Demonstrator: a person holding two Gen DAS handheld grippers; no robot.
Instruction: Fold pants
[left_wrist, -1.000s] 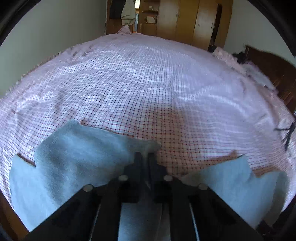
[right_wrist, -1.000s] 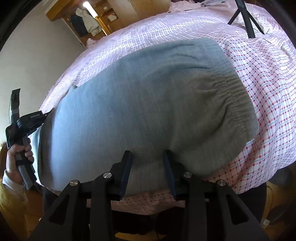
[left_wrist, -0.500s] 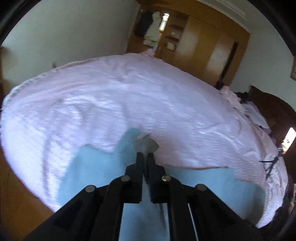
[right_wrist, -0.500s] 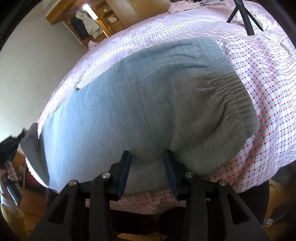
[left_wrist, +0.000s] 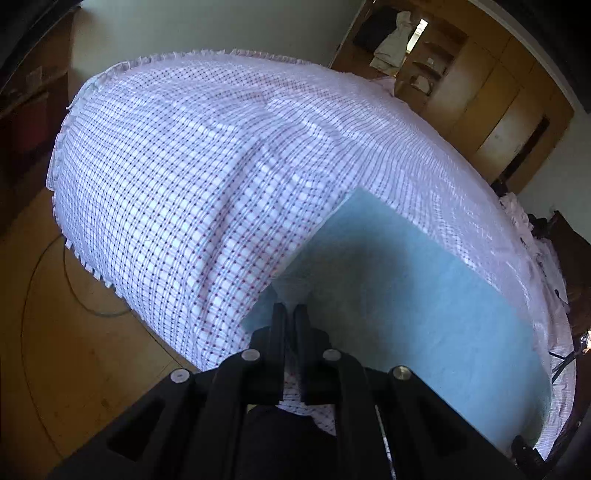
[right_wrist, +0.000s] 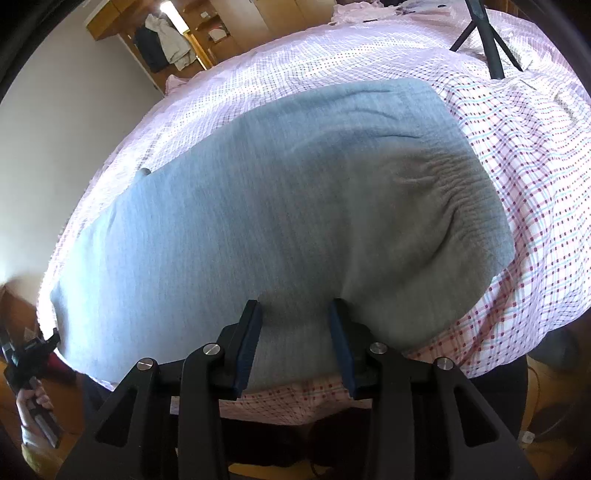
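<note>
Between the left gripper's (left_wrist: 290, 308) closed jaws, a pinched leg end pulls the grey pants (right_wrist: 280, 206) taut across the bed (left_wrist: 177, 166), while the right gripper's (right_wrist: 295, 314) part-open jaws rest over the waist edge, seemingly steadying it.

The pants (right_wrist: 280, 221) hide the bed (right_wrist: 535, 177) beneath (the tripod (right_wrist: 487, 40) is cut off above).

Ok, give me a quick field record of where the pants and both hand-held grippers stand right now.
pants: grey pants lying flat on the checked bedsheet
waistband: elastic waistband at the right in the right wrist view
left hand-held gripper: shut on a pinch of the pants' corner
right hand-held gripper: part open, jaws at the pants' near edge; grip unclear
tripod: standing on the bed
</note>
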